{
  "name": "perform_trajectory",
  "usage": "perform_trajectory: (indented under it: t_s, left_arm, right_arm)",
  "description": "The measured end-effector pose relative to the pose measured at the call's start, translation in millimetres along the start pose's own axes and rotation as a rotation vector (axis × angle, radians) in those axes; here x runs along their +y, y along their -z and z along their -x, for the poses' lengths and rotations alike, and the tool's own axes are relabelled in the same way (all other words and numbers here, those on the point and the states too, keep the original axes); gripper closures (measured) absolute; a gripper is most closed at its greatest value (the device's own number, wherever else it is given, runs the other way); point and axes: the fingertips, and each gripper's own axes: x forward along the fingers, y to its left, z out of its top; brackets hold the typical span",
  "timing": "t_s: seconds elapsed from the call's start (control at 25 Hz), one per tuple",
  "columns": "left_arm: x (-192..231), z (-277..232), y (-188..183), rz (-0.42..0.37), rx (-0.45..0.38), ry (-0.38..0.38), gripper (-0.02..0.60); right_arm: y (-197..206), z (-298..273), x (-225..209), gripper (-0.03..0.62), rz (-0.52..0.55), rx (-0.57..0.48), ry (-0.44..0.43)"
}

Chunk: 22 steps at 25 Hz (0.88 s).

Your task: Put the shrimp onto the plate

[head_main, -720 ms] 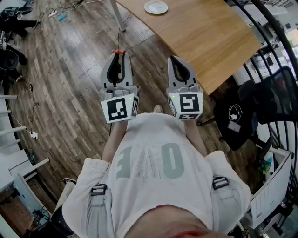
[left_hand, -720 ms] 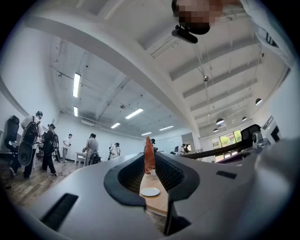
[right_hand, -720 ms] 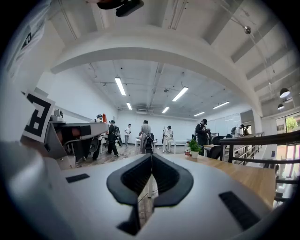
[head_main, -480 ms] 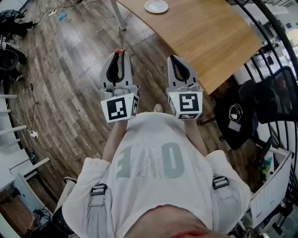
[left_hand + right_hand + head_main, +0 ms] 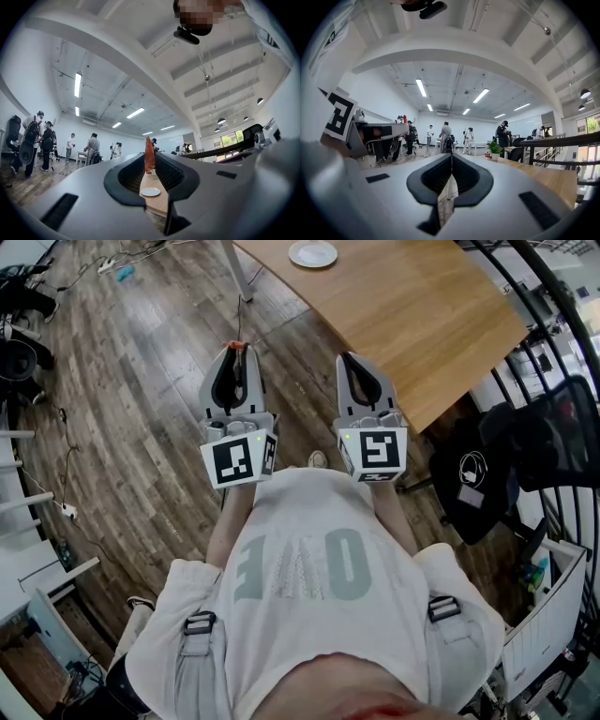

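My left gripper is held in front of the person's chest, over the wooden floor, shut on an orange shrimp that sticks out past the tips. In the left gripper view the shrimp stands upright between the closed jaws. The white plate lies on the wooden table far ahead; the plate is small and low in the left gripper view. My right gripper is level with the left one, shut with nothing between its jaws.
The table's metal leg stands just ahead of the left gripper. A black office chair sits to the right by a curved black railing. Several people stand far across the room. Cables lie on the floor.
Both grippers have drifted slightly to the left and a bit forward; the shrimp stays clamped in the left one.
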Motion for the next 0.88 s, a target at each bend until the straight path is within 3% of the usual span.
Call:
perform_trajectory:
  t_s: [0.48, 0.88]
  left_arm:
    - [-25.6, -12.5, 5.8, 0.007, -0.009, 0.016, 0.508]
    - [-18.2, -29.5, 13.2, 0.019, -0.016, 0.001, 0.508]
  right_arm:
    - [12.6, 3.7, -29.1, 0.572, -0.035, 0.007, -0.002]
    - [14.6, -10.5, -31.2, 0.572, -0.012, 0.013, -0.019]
